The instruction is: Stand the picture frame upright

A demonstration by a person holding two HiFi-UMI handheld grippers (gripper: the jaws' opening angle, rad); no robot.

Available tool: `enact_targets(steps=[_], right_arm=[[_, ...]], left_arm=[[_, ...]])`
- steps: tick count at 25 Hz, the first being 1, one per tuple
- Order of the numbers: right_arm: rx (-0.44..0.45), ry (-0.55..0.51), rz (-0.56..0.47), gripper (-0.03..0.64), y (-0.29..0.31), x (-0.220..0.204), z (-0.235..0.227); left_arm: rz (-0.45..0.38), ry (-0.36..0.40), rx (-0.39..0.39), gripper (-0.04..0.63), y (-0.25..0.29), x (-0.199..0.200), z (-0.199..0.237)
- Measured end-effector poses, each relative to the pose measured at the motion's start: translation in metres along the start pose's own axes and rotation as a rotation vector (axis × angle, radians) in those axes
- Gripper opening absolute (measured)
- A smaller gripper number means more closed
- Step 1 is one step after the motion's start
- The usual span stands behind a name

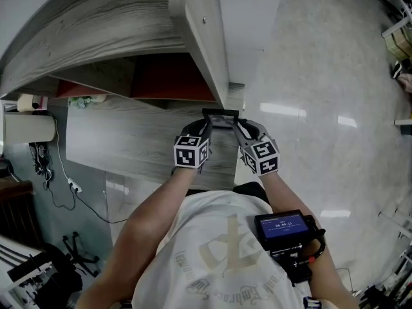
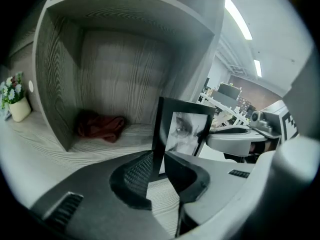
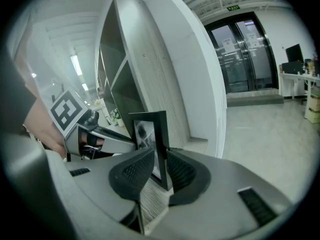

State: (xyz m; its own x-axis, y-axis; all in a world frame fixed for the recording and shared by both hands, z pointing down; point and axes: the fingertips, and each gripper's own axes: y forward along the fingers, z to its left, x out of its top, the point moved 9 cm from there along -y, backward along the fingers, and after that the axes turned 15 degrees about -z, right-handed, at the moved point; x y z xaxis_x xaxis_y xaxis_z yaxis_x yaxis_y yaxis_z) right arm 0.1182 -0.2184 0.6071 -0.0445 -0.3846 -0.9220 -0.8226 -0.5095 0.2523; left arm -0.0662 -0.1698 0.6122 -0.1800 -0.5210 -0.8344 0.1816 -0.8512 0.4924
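Grey wood-grain shelving [image 2: 125, 59] fills the upper half of the left gripper view, and its board [image 1: 129, 140] crosses the middle of the head view. The black picture frame [image 1: 221, 117] stands close to upright at the board's right end, centre frame. The left gripper [image 2: 159, 169] is clamped on the frame's left edge and the right gripper [image 3: 160, 171] on its right edge, each with pads pressed to the moulding. Whether the bottom rail already bears on the board, or whether a back stand is out, I cannot tell. To do this step well, I would lower both sides evenly until the bottom rail sits flat. The frame should lean back a little so its weight goes onto the support behind. One gripper should ease off first while the other steadies, to show any wobble before full release. The red cloth [image 2: 100, 125] and the small flower pot [image 2: 20, 109] at the left are well clear.
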Motion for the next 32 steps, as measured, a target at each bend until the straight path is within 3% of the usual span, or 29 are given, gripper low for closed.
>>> enact_targets(steps=[12,32], right_arm=[[-0.001,-0.019,0.013,0.058,0.004,0.001,-0.005],[-0.007,-0.023,0.032,0.067,0.012,-0.002,-0.011]], left_arm=[[0.010,0.034,0.016,0.077,0.011,0.004,0.002],[0.009,0.016,0.019,0.094,0.017,0.004,0.006]])
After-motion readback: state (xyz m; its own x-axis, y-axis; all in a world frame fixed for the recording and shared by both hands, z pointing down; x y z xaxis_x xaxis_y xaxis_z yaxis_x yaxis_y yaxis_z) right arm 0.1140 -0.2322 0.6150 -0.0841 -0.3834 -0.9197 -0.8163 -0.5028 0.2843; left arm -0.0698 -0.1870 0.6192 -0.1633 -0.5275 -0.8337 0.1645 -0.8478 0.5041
